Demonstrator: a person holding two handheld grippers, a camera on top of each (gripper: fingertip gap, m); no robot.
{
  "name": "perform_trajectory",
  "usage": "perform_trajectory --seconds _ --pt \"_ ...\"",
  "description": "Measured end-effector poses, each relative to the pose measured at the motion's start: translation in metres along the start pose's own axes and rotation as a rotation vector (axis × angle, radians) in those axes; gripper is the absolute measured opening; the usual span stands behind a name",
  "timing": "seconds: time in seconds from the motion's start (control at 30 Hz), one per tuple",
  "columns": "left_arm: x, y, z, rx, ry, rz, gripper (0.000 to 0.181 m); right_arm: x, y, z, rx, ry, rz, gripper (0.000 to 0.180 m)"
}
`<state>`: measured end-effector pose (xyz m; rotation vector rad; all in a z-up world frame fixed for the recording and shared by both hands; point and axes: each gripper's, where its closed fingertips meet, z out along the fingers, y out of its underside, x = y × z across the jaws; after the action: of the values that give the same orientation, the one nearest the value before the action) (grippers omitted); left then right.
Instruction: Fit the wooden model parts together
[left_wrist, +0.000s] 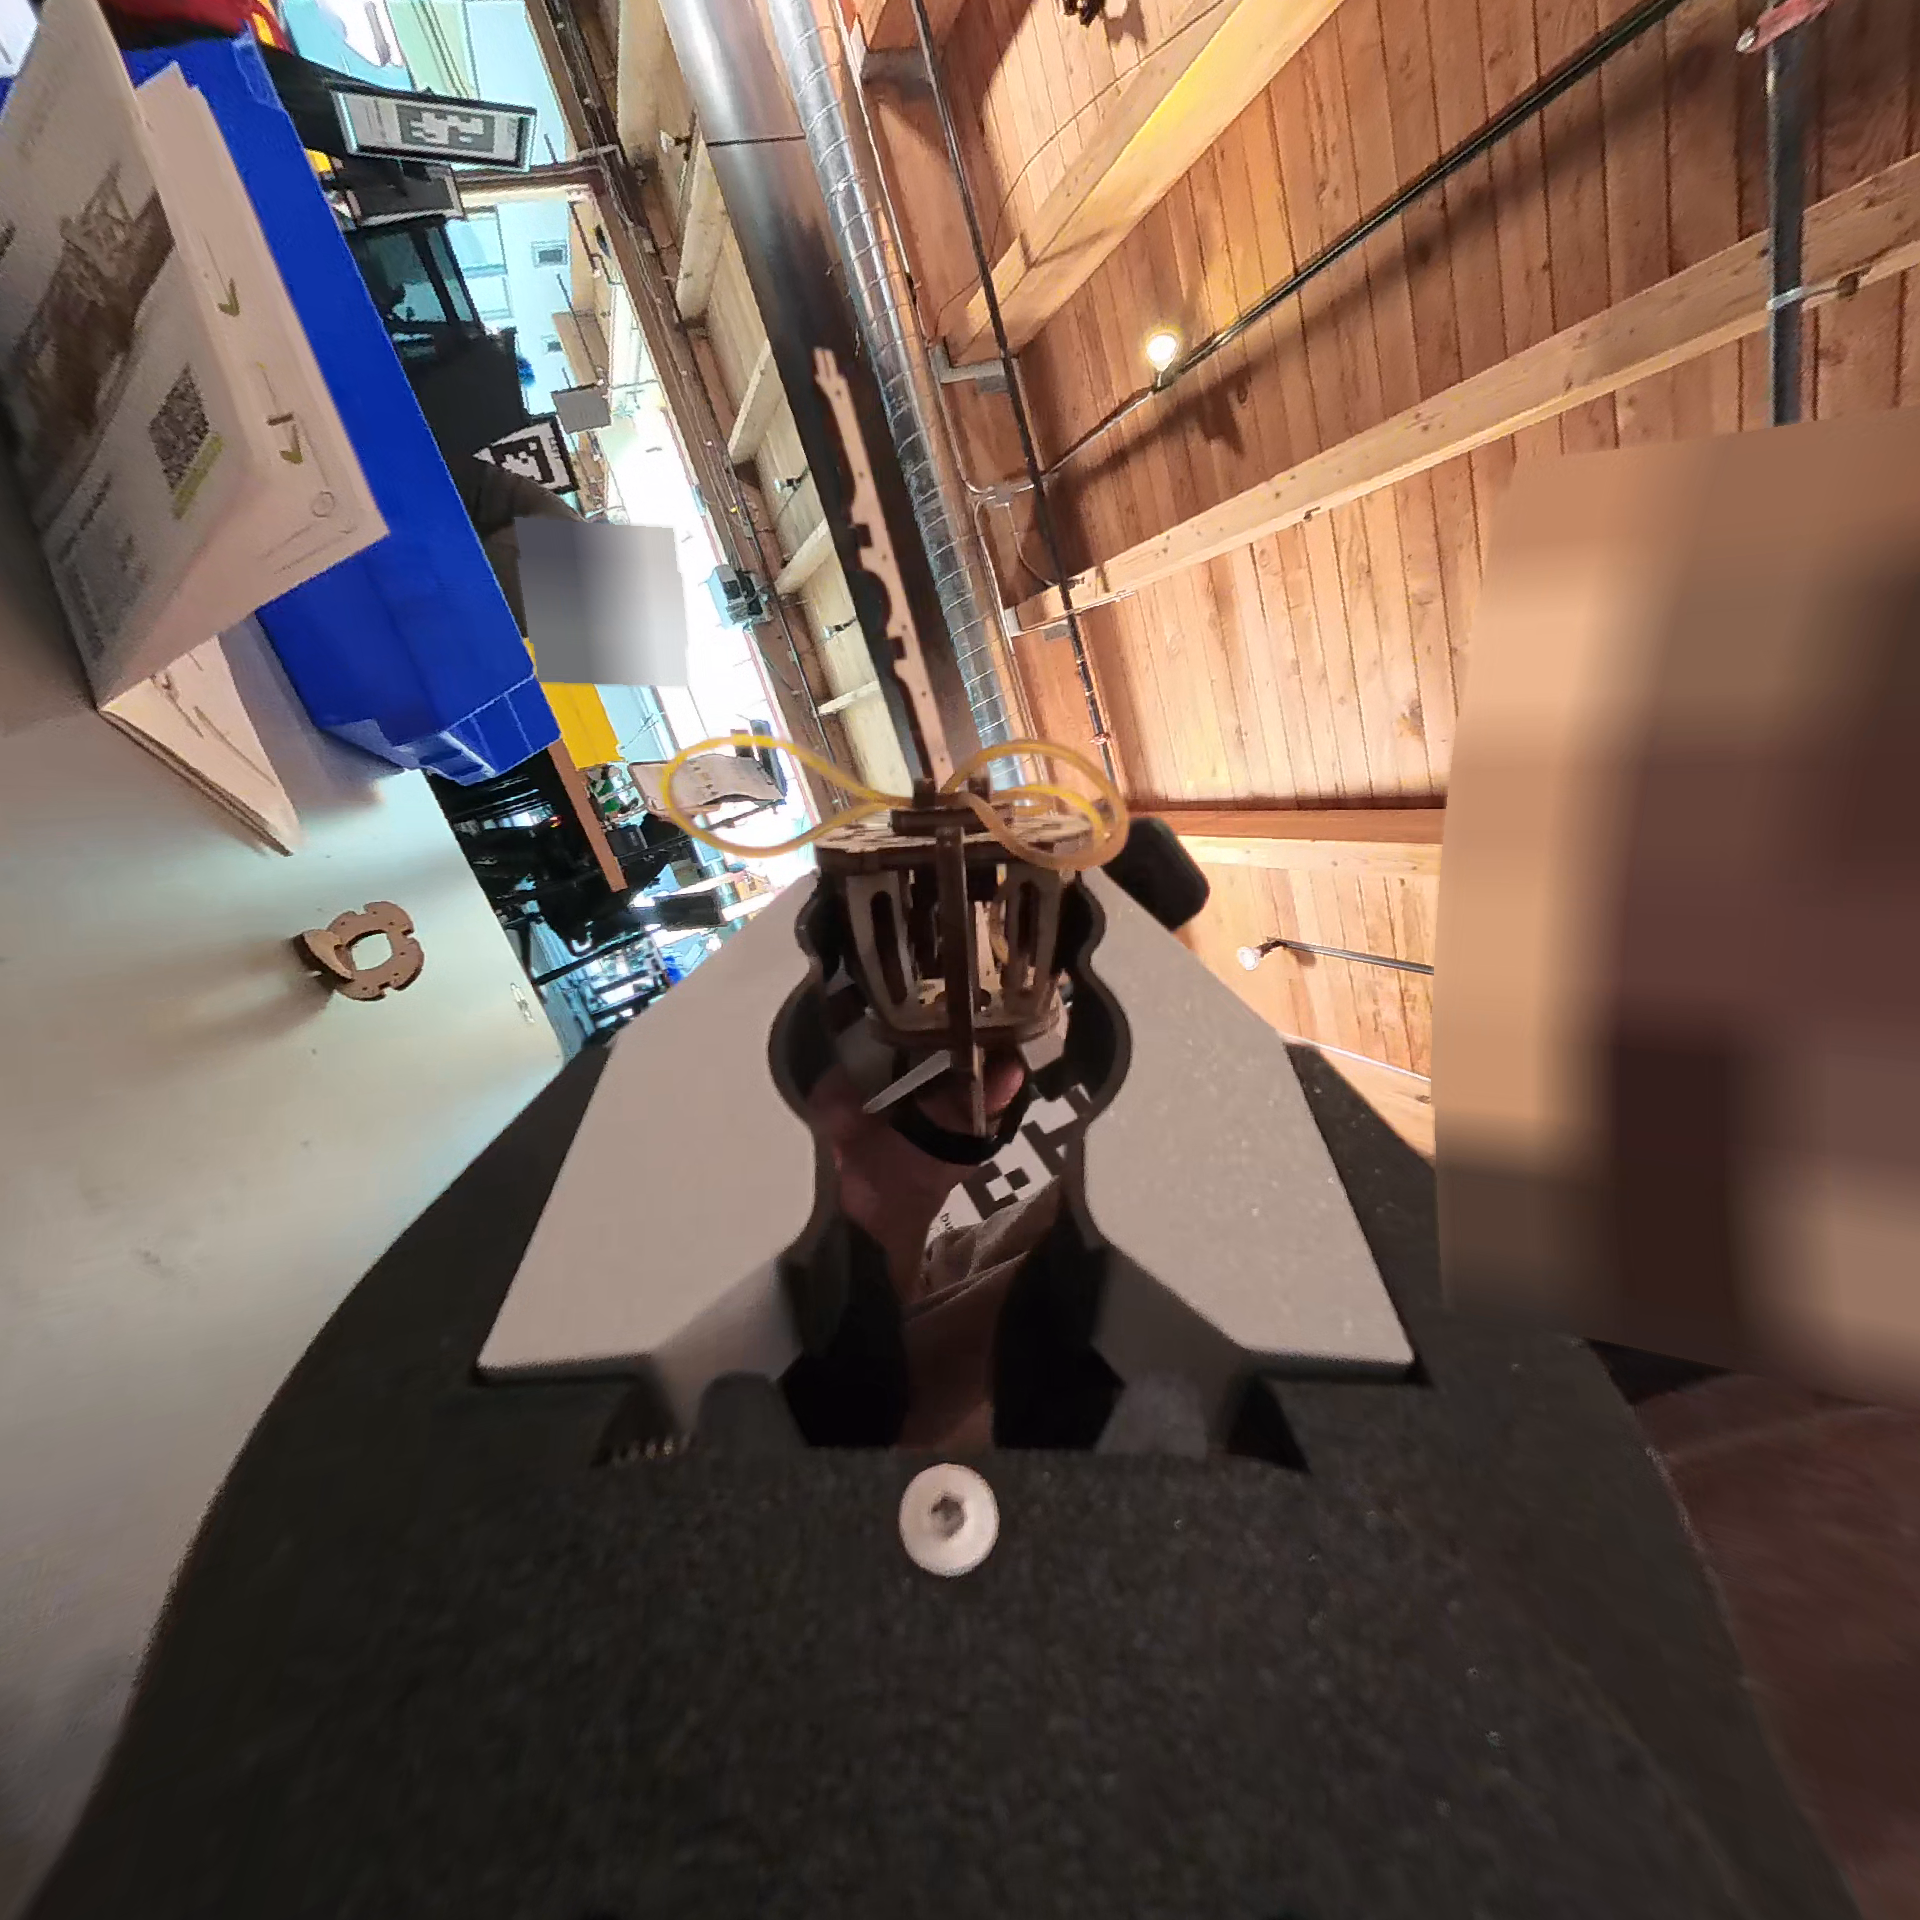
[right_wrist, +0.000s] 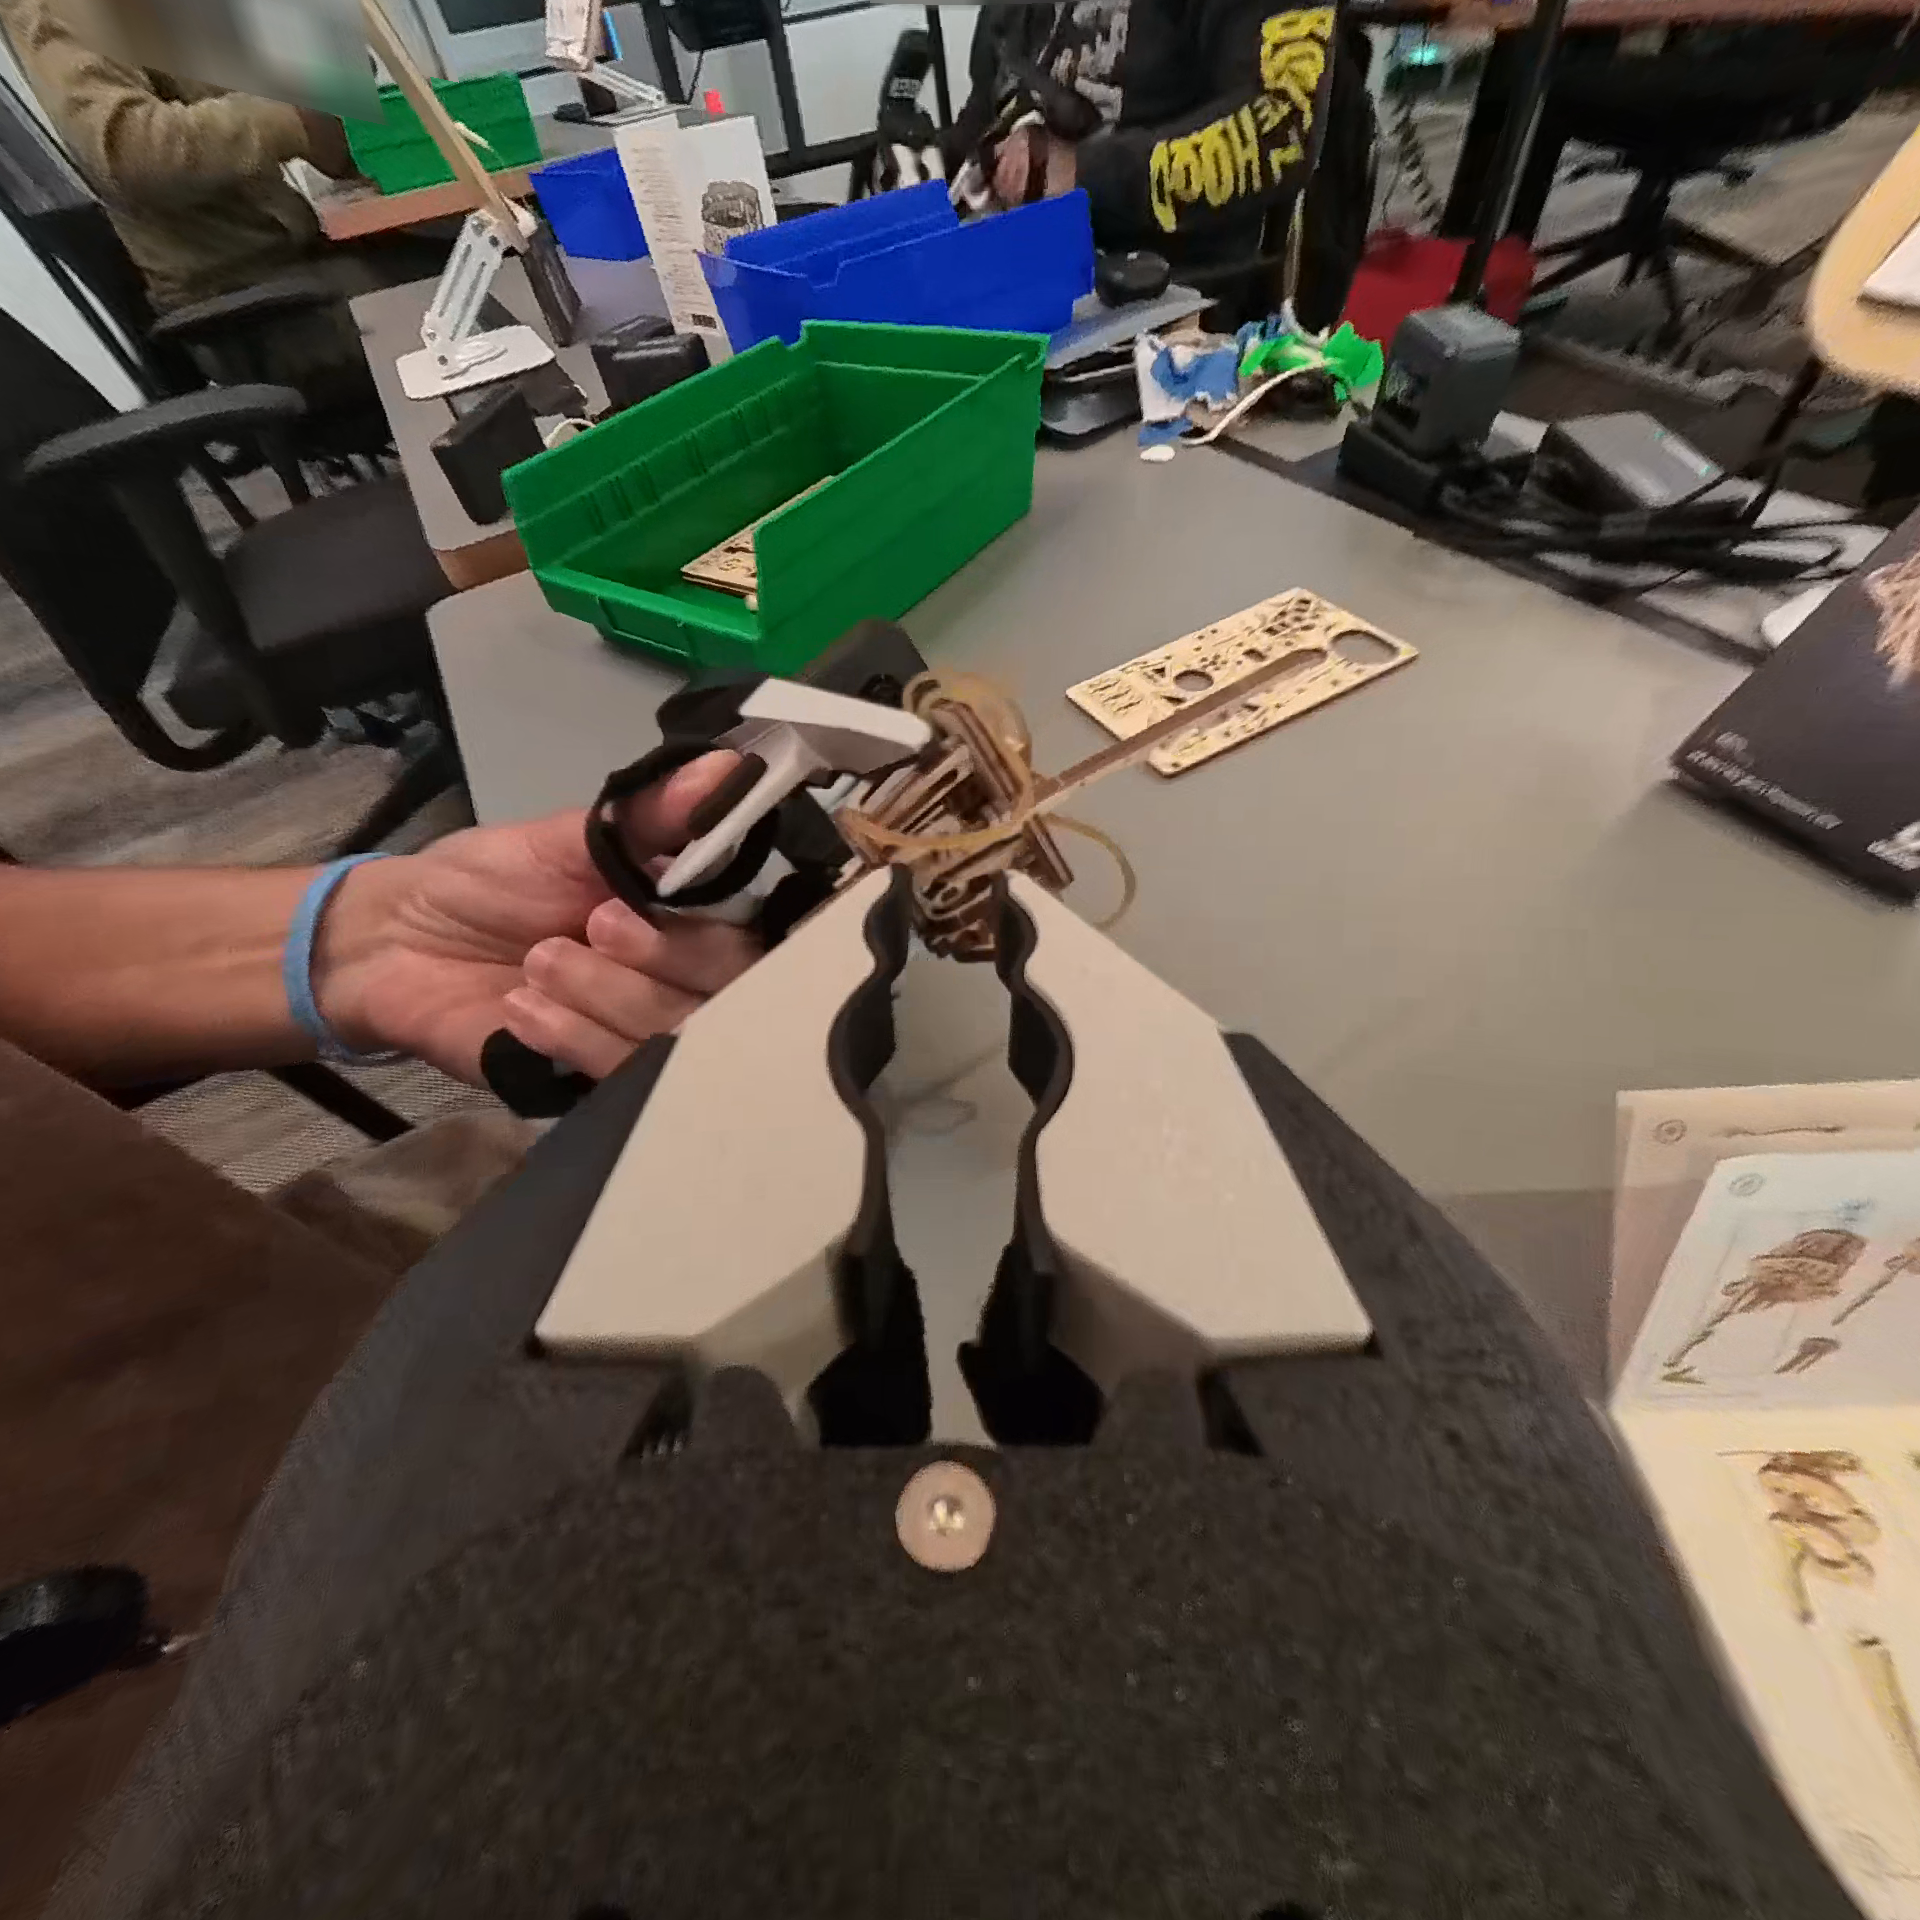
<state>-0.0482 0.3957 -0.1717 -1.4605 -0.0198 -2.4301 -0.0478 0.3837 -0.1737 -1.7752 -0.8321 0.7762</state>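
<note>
A wooden model (left_wrist: 940, 935), a slatted drum with yellow rubber bands (left_wrist: 717, 795) and a long notched strip (left_wrist: 883, 561), is held up in the air. My left gripper (left_wrist: 940, 940) is shut on the drum. In the right wrist view the model (right_wrist: 956, 821) sits at the tips of my right gripper (right_wrist: 954, 904), which closes on its lower end. The left gripper (right_wrist: 821, 743) comes in from the left, held by a hand (right_wrist: 468, 935). The strip (right_wrist: 1101, 764) points right.
A small loose wooden piece (left_wrist: 358, 951) lies on the grey table (right_wrist: 1351, 935). A punched-out wooden sheet (right_wrist: 1242, 675) lies beyond the model. A green bin (right_wrist: 623, 509) holds another sheet; blue bins (right_wrist: 904, 270) stand behind. Instruction pages (right_wrist: 1787, 1403) lie at right. People sit at the back. My two grippers' fingertips are within a few centimetres of each other. My left tips are roughly 20 centimetres from the small loose wooden piece (left_wrist: 358, 951).
</note>
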Motion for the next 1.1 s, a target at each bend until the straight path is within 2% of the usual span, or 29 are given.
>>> perform_trajectory --seconds 0.2,0.73,1.1 --pt "-0.0011 0.0041 0.0023 -0.034 -0.058 0.076 0.039 -0.0052 -0.0023 0.0002 -0.016 -0.128 0.18 0.017" --pt "-0.0043 0.0021 0.0008 -0.037 -0.113 0.131 0.039 -0.0005 0.0034 0.0053 -0.068 -0.111 0.223 0.005" --pt "-0.0015 0.0021 0.001 -0.027 -0.072 0.095 0.039 -0.0012 0.003 0.0016 -0.032 -0.171 0.343 0.003"
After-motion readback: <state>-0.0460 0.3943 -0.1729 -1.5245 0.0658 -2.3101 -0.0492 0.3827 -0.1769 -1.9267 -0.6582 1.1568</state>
